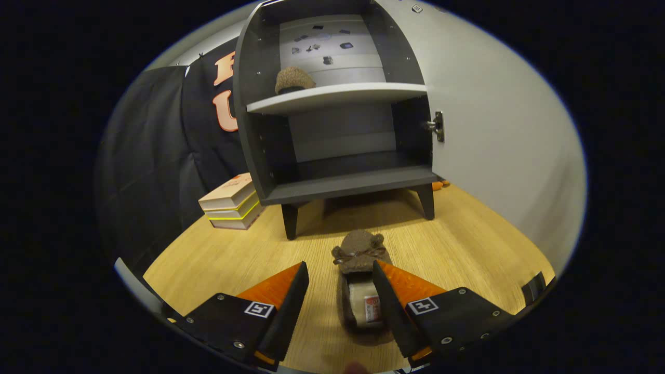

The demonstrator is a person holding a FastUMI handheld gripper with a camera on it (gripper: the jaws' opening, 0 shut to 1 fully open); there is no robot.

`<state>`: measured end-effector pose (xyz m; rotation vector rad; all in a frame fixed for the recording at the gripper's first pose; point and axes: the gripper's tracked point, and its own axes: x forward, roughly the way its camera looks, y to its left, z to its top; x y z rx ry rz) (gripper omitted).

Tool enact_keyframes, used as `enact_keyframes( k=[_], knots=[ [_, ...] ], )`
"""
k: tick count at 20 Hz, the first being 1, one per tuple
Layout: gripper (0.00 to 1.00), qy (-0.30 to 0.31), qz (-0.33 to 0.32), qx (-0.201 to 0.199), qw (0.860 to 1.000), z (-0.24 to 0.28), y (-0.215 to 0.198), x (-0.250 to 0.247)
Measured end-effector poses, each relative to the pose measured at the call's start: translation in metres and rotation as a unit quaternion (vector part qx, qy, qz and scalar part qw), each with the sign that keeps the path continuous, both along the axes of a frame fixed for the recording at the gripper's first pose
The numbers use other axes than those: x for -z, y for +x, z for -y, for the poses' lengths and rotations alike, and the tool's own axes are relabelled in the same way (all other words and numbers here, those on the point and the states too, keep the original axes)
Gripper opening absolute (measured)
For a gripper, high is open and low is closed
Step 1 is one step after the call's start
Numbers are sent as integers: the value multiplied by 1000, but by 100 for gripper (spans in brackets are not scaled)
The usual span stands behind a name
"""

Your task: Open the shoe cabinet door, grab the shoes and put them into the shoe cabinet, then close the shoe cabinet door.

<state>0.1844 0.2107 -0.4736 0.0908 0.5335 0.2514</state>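
Now tongs (pixel 340 291) spread, gripping nothing; brown slipper (pixel 359 259) on floor between fingers, hugging right one; cabinet (pixel 337 93) open beyond, mate (pixel 293 80) on shelf. Risk: off-centre closing nudges slipper sideways
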Motion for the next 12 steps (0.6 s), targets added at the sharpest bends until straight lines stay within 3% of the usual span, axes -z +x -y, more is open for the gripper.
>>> enact_keyframes(
  k=[5,12],
  knots=[
    [70,-12,-37,-4,999,-7,10,36],
    [32,-16,-52,16,998,-15,47,61]
  ],
)
